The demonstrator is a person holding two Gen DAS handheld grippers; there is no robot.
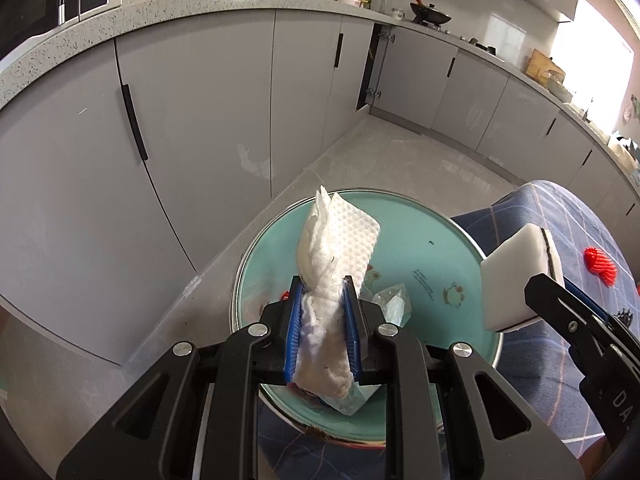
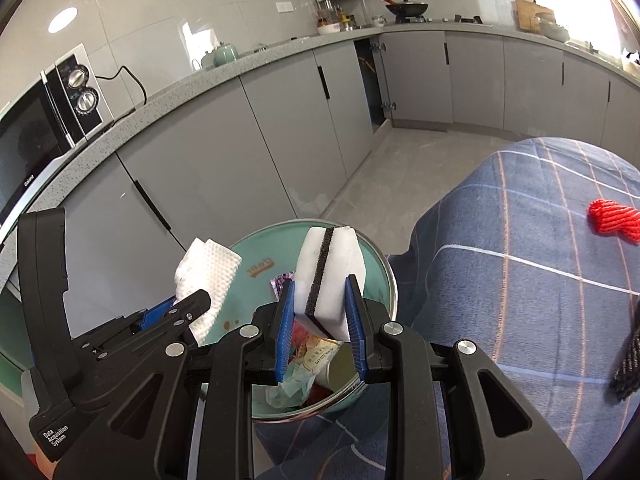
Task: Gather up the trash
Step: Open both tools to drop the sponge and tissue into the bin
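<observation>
My left gripper (image 1: 324,300) is shut on a crumpled white paper towel (image 1: 336,240), which sticks up from between the blue pads over a round teal bin (image 1: 460,240). My right gripper (image 2: 320,300) is shut on a white sponge with a black middle layer (image 2: 330,272), held above the same teal bin (image 2: 384,268). Each gripper shows in the other's view: the right one with the sponge (image 1: 516,276) at right, the left one with the towel (image 2: 208,272) at left. Wrappers (image 2: 312,360) and clear plastic (image 1: 394,304) lie in the bin.
The bin stands beside a table under a blue checked cloth (image 2: 520,280). A red yarn piece (image 2: 614,220) and a dark object (image 2: 628,364) lie on the cloth. Grey kitchen cabinets (image 1: 200,120) run along the left and back, with a microwave (image 2: 48,120) on the counter.
</observation>
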